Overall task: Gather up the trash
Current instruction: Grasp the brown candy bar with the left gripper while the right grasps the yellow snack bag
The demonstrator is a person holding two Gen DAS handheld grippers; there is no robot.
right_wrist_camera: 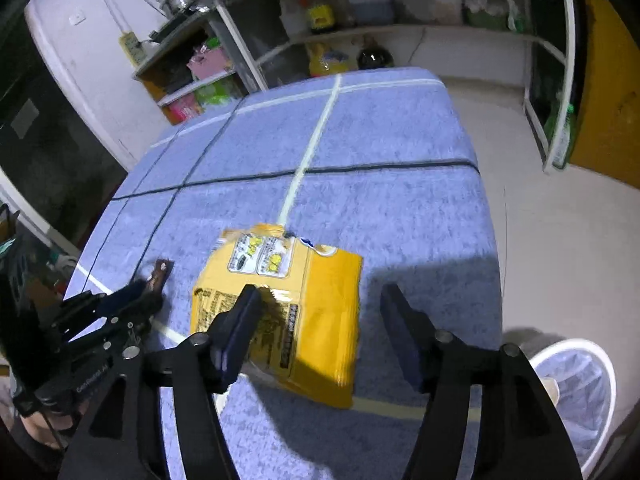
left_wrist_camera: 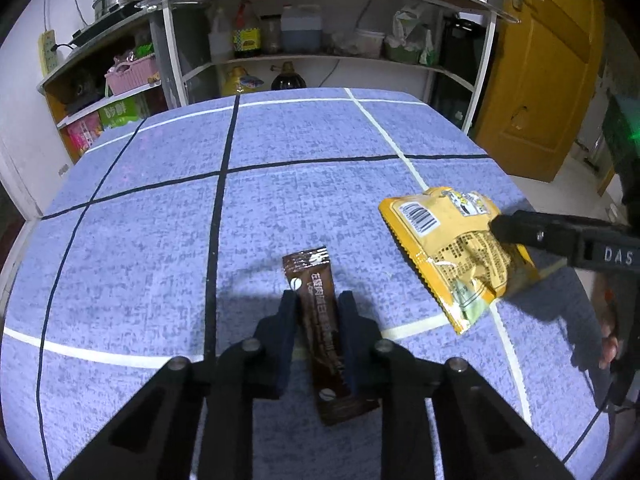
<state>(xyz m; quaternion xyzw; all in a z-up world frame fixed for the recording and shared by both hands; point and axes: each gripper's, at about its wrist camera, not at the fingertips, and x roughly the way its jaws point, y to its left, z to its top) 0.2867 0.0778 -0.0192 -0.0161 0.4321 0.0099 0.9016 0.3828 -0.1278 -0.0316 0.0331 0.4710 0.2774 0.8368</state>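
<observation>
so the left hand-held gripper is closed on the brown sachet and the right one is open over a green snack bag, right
Not quite: the snack bag is yellow, not green, as the right wrist view shows. The rest holds: the left hand-held gripper is closed on the brown sachet, and the right hand-held gripper is open over the bag.

The left gripper [left_wrist_camera: 318,320] hides both long edges of the brown sachet [left_wrist_camera: 320,320], so whether its pads touch them cannot be told. In the right wrist view the yellow wrapper [right_wrist_camera: 296,312] is smeared by blur, its small print unreadable. The bin [right_wrist_camera: 576,384] is cut off at the frame's corner.
</observation>
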